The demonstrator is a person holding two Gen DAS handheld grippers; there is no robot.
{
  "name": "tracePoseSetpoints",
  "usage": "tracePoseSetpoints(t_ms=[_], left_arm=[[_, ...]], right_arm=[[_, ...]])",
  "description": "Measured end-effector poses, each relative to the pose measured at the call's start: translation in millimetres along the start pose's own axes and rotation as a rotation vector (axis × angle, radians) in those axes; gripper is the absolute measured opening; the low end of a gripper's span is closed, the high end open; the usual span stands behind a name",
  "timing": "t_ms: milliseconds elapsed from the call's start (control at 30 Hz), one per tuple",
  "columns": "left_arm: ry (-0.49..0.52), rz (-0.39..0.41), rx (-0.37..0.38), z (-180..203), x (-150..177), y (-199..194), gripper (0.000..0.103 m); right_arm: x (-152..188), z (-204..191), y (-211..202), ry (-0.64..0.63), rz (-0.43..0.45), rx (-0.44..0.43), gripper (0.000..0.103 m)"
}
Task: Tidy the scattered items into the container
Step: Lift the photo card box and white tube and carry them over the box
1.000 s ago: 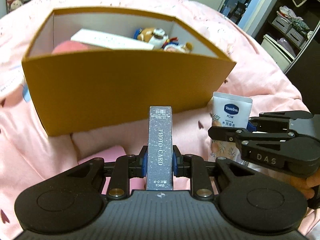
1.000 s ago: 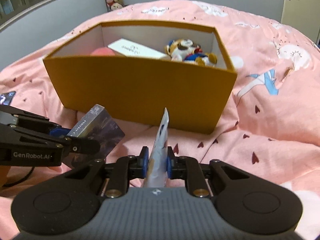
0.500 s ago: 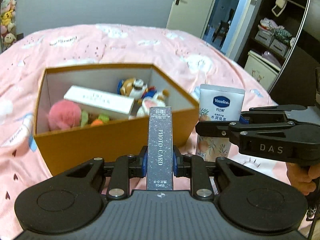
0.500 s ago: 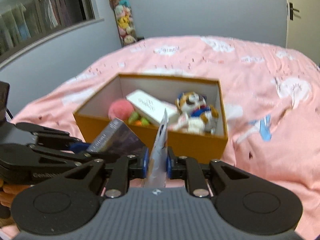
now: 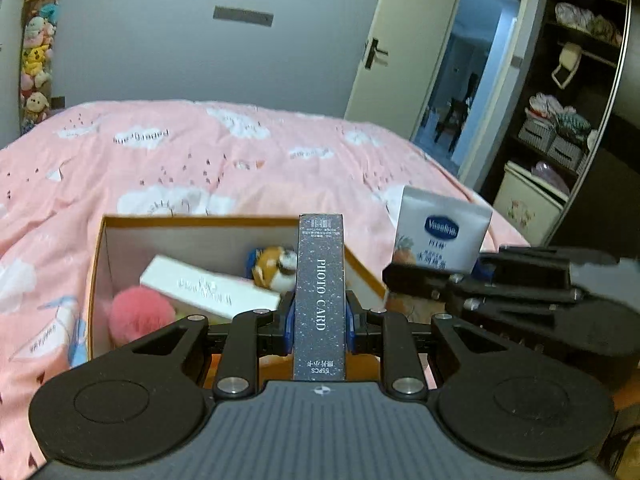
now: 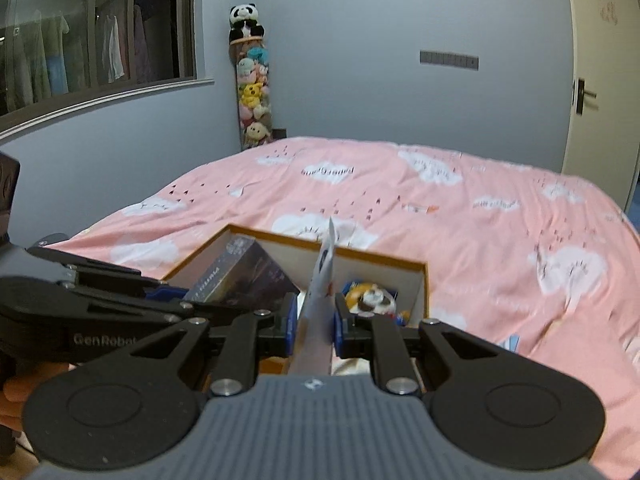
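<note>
My left gripper [image 5: 319, 322] is shut on a dark "PHOTO CARD" box [image 5: 320, 288], held upright above the near edge of the orange cardboard box [image 5: 98, 264]. My right gripper [image 6: 314, 326] is shut on a white Vaseline tube [image 6: 320, 292], seen edge-on; in the left wrist view the tube [image 5: 440, 236] is to the right of the orange box. The orange box [image 6: 424, 280] holds a white carton [image 5: 208, 286], a pink pompom [image 5: 140, 314] and a plush toy [image 5: 276, 266]. Both held items hover over the box's near side.
The orange box sits on a bed with a pink cloud-print cover [image 5: 200, 152]. An open door [image 5: 468, 80] and wardrobe shelves [image 5: 560, 120] are at the right. A column of plush toys [image 6: 252, 92] stands against the far wall.
Both grippers have risen and tilted up with their items still held. The orange box now sits lower and smaller in both views, and more of the room shows.
</note>
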State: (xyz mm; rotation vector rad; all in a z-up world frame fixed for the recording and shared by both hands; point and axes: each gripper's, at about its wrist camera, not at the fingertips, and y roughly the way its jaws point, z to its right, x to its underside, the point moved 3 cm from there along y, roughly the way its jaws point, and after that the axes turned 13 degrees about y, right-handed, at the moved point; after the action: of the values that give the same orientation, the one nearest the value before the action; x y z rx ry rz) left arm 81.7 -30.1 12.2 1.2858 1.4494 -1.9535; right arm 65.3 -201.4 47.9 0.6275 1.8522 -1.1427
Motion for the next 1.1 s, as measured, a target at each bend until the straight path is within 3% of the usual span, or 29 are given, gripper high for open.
tracePoseSetpoints(t_ms=[267,533,1100], left_arm=[[-0.068,-0.007,-0.023,-36,-12,33,0.026],[-0.107,-0.081,-0.012,-41,9,67,0.026],[-0.162,-0.185,-0.065,-55,34,80,0.026]], right_arm=[[-12,8,36,0.017,-0.020,0.029,0.019],[-5,25,75,0.106,-0.094,0.049,0.019],[5,25,120,0.204,-0.132,0.000,0.019]])
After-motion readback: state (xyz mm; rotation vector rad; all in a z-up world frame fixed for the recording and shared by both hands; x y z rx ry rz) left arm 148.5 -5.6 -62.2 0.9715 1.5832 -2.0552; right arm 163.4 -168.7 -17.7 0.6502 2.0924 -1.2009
